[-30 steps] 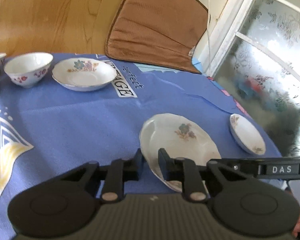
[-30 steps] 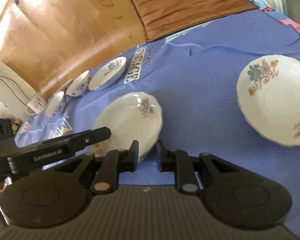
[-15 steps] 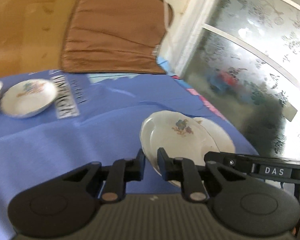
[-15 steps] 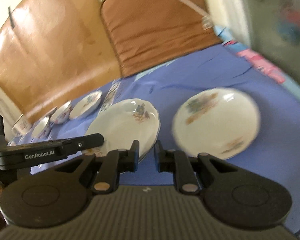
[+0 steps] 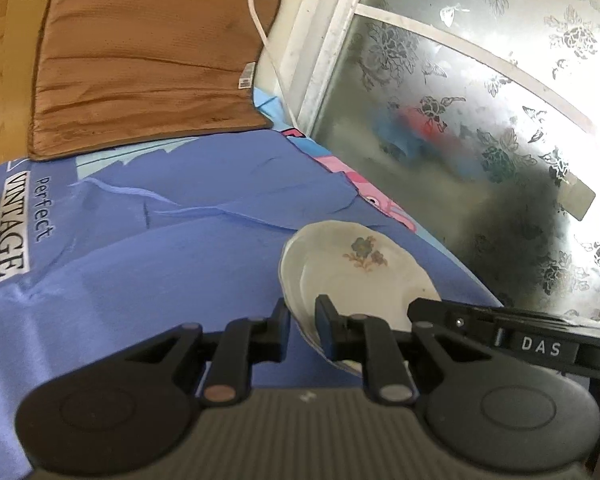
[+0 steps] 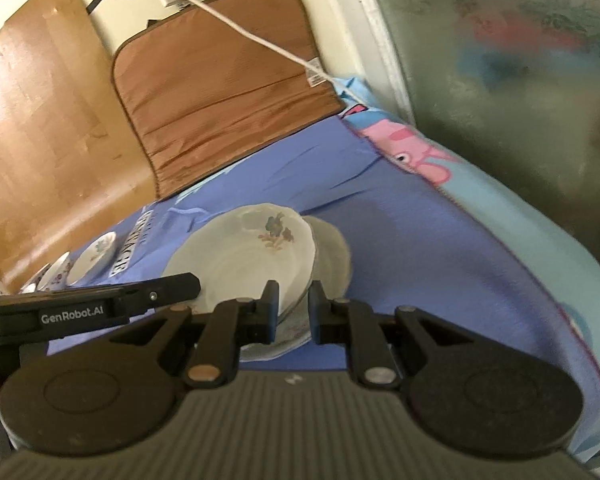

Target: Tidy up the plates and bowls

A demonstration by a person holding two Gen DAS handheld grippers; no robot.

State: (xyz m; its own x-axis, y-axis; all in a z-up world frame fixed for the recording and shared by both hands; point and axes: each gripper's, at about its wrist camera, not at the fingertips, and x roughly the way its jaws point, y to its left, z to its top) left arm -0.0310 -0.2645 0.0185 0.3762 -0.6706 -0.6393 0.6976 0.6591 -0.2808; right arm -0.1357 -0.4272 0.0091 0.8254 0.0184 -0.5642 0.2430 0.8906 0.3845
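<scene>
Gripping one floral plate [image 5: 352,276] rim from both sides, left tongs [image 5: 302,322] and right tongs [image 6: 293,307] narrow, second plate [image 6: 332,256] beneath, blue cloth [image 5: 172,248] edge close right.

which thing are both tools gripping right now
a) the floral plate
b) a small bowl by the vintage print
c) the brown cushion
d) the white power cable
a: the left tool and the right tool each have their fingers closed on opposite edges of the floral plate, holding it just over a second plate on the blue cloth.
</scene>
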